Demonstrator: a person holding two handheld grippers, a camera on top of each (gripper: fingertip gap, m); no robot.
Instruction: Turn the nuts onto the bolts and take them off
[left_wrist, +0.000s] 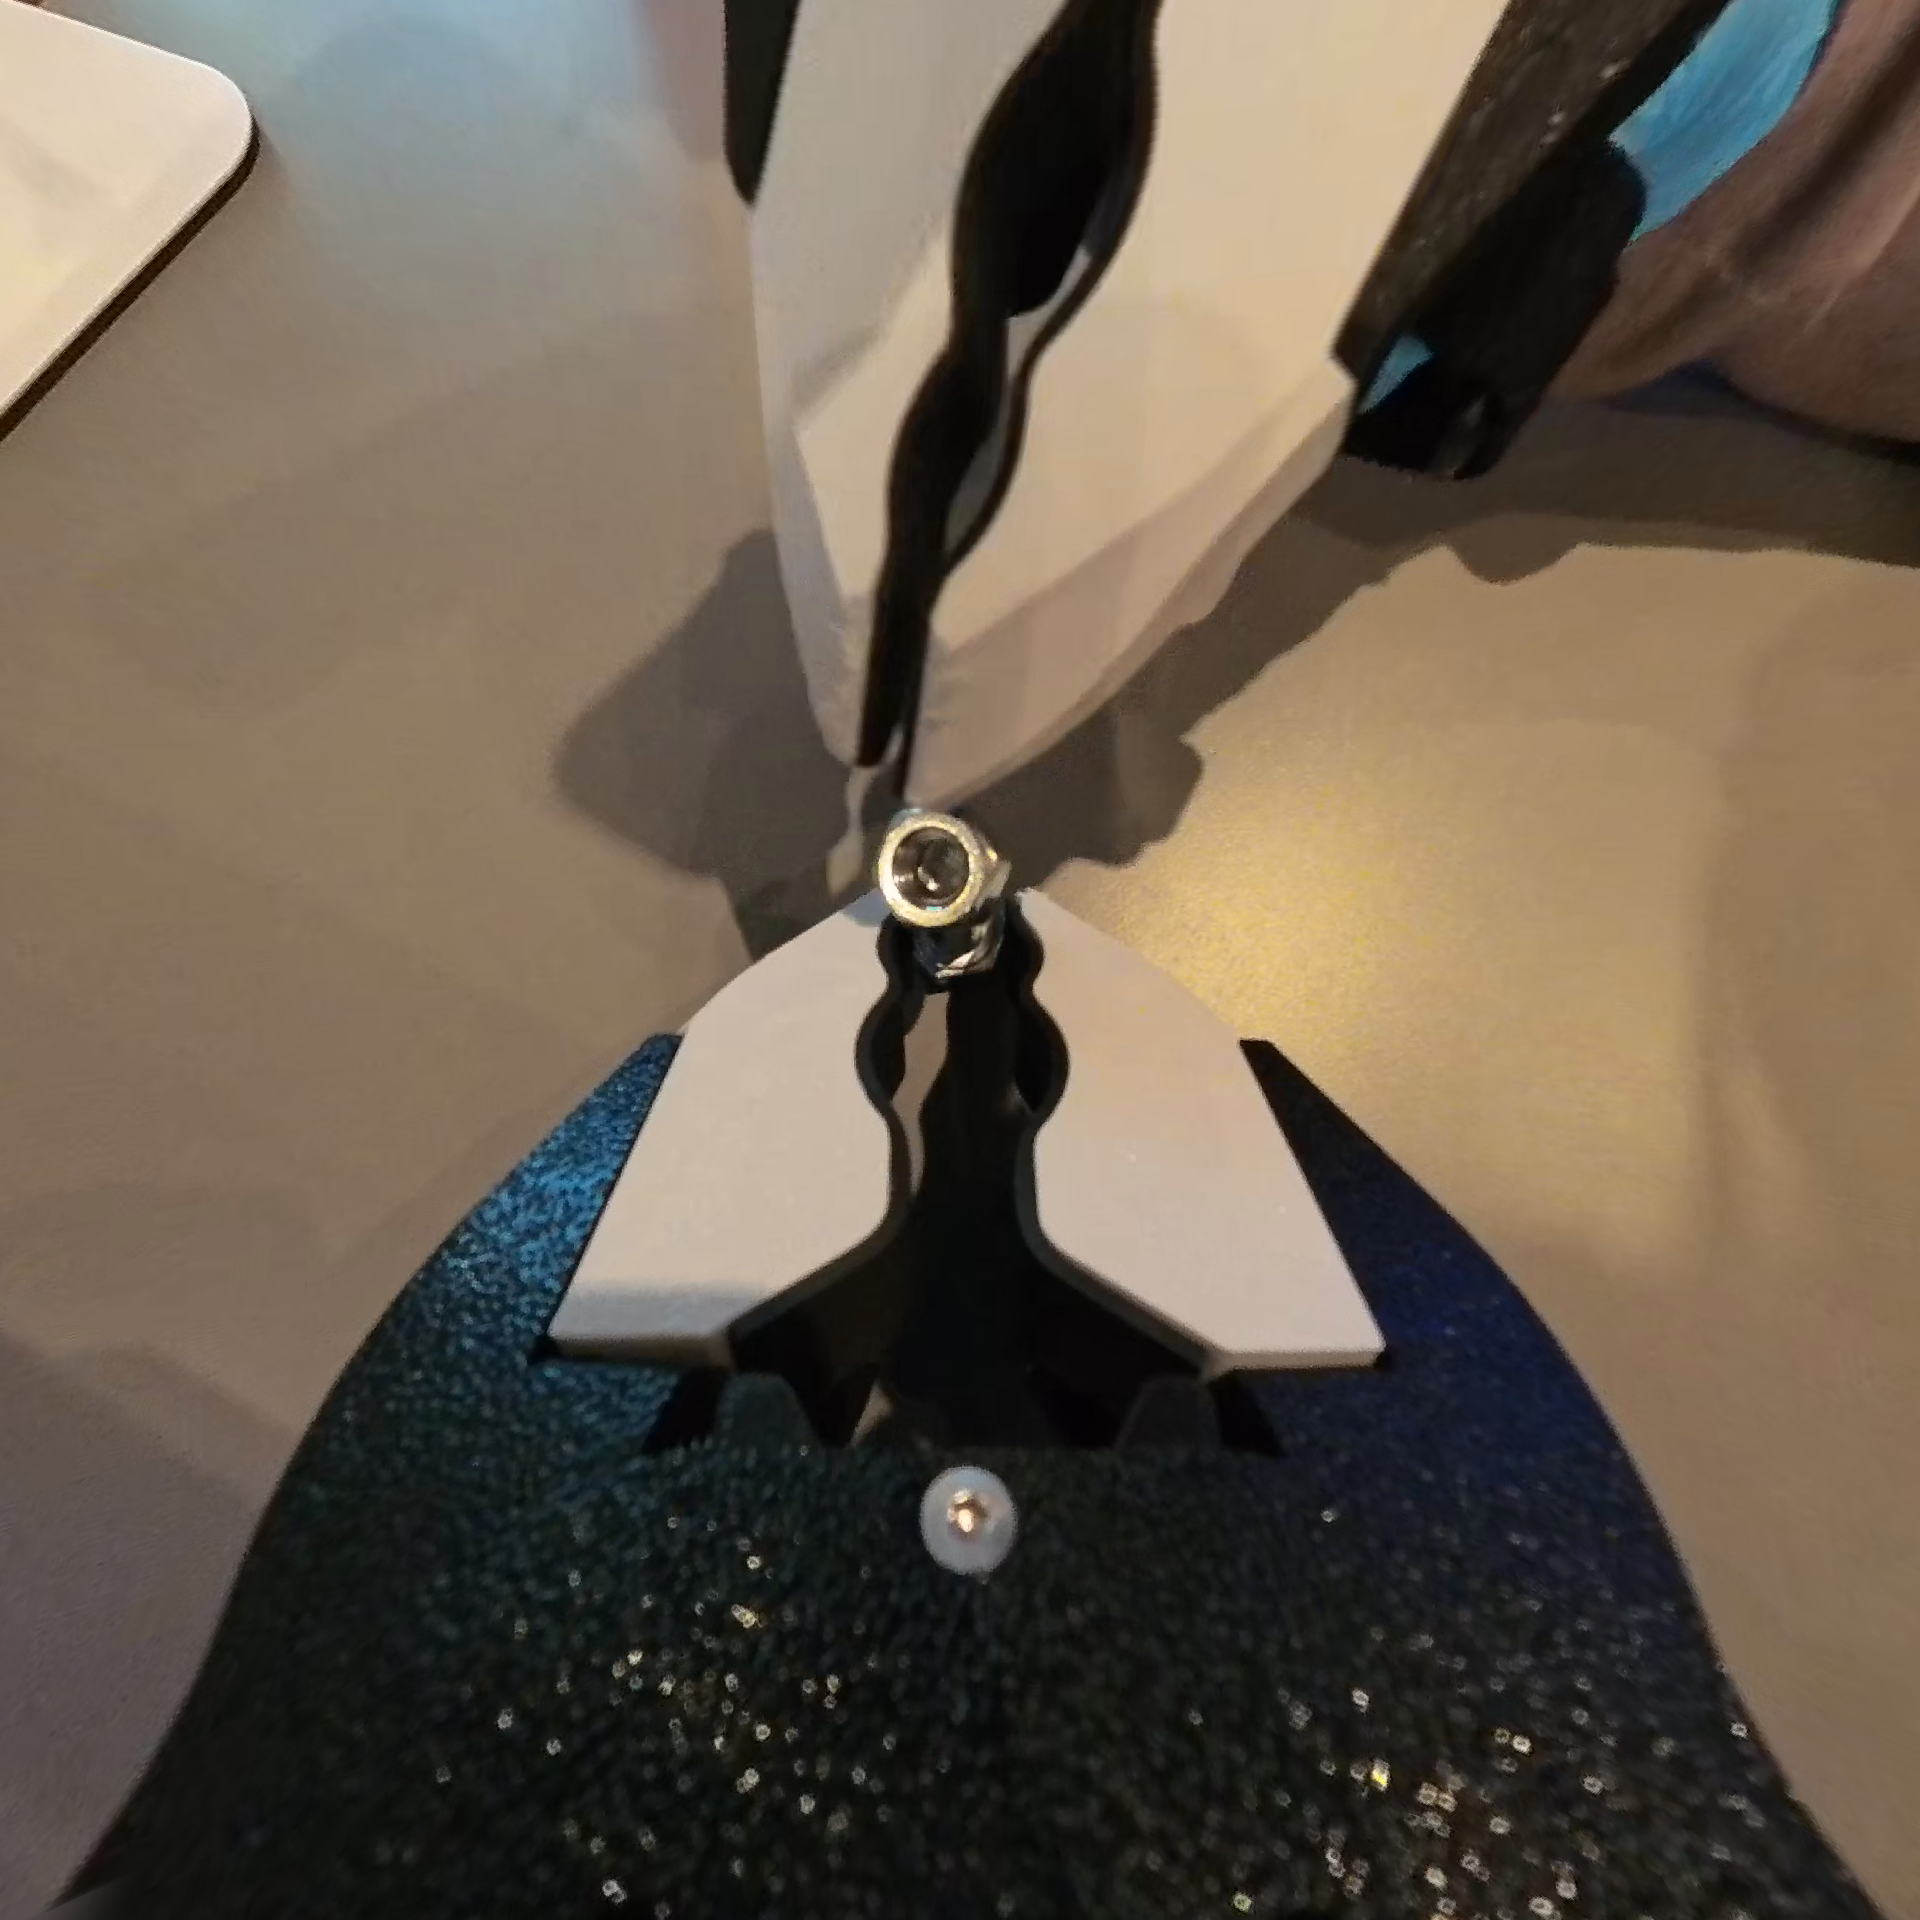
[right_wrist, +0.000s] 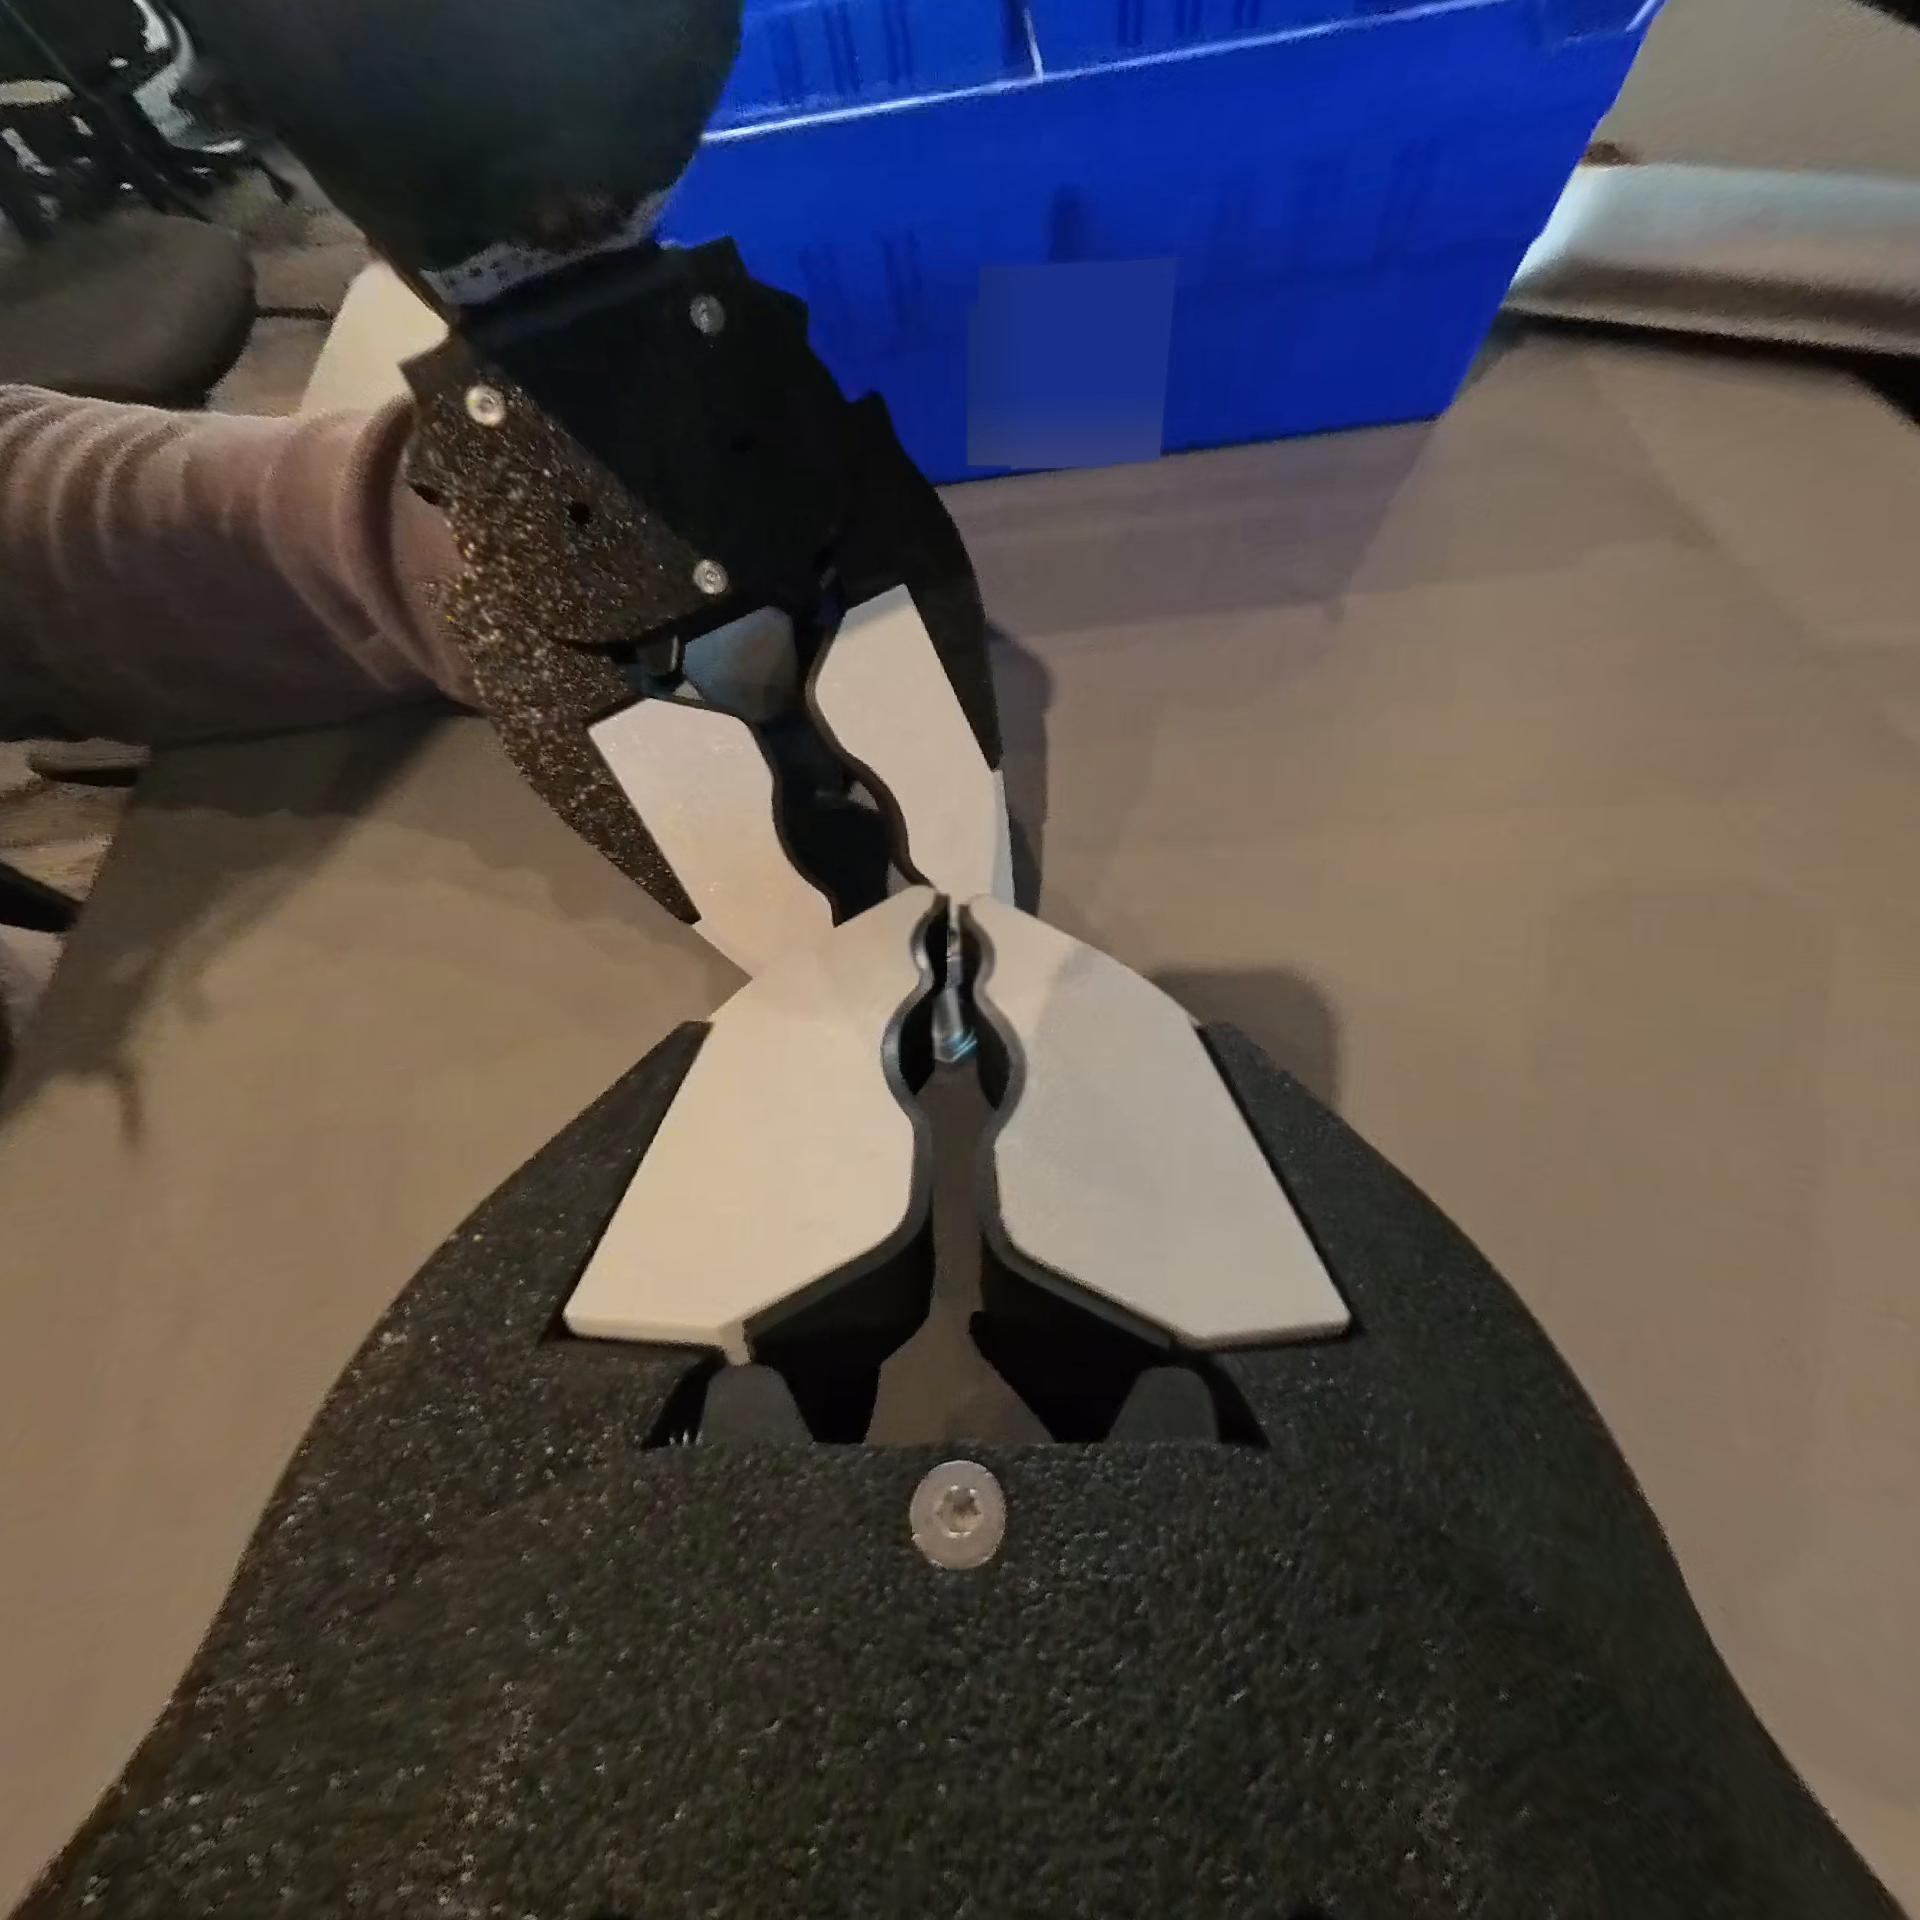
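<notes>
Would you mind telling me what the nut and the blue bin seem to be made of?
The nut looks like bright metal, probably steel: silvery, with sharp glints on its rim. The blue bin looks like moulded plastic: uniform saturated colour, soft sheen and ribbed walls.

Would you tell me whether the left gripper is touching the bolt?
Touching: the left wrist view shows the left gripper with its fingertips pinching the bolt.

Bolt: bright, shiny metal, threaded shank.
Left gripper: rough, speckled black plastic body; fingers smooth, matt grey.
Right gripper: same grainy black plastic, matt grey fingers, shiny metal screw.
Table: smooth, matt beige.
Crate: glossy blue plastic.
Sleeve: soft ribbed cloth.
</notes>
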